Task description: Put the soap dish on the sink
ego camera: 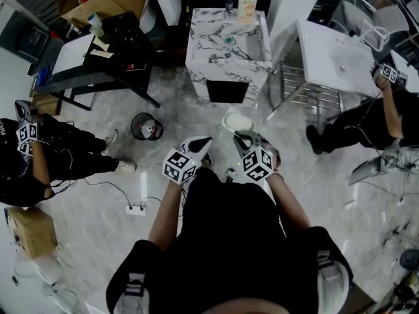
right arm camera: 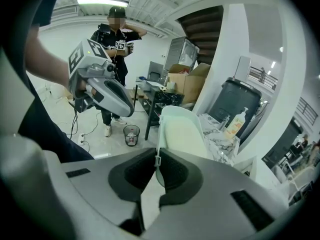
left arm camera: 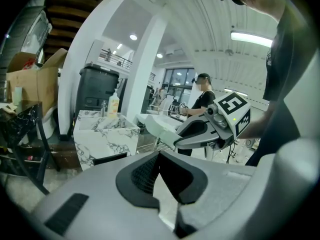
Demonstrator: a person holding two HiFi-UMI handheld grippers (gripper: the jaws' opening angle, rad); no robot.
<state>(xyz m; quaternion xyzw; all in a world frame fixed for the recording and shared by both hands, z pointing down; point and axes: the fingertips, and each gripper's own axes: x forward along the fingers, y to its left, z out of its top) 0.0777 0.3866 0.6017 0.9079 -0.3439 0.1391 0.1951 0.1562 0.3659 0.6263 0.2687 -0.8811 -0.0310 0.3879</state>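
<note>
Holds pale-green oval plastic soap dish [right arm camera: 182, 134] by its rim in clamped right gripper [right arm camera: 156, 159], forearm stretched forward beside left gripper [left arm camera: 160, 156] with jaws pressed together, well short of white black-veined marble sink [ego camera: 226, 64].

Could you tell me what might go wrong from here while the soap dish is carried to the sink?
1. The right gripper pinches the dish only by one thin edge, with most of it sticking out; it could pivot or slip free.
2. A soap bottle stands at the back of the sink; setting the dish down close to it might knock it over.
3. A power strip lies on the floor at the person's left, a possible trip.
</note>
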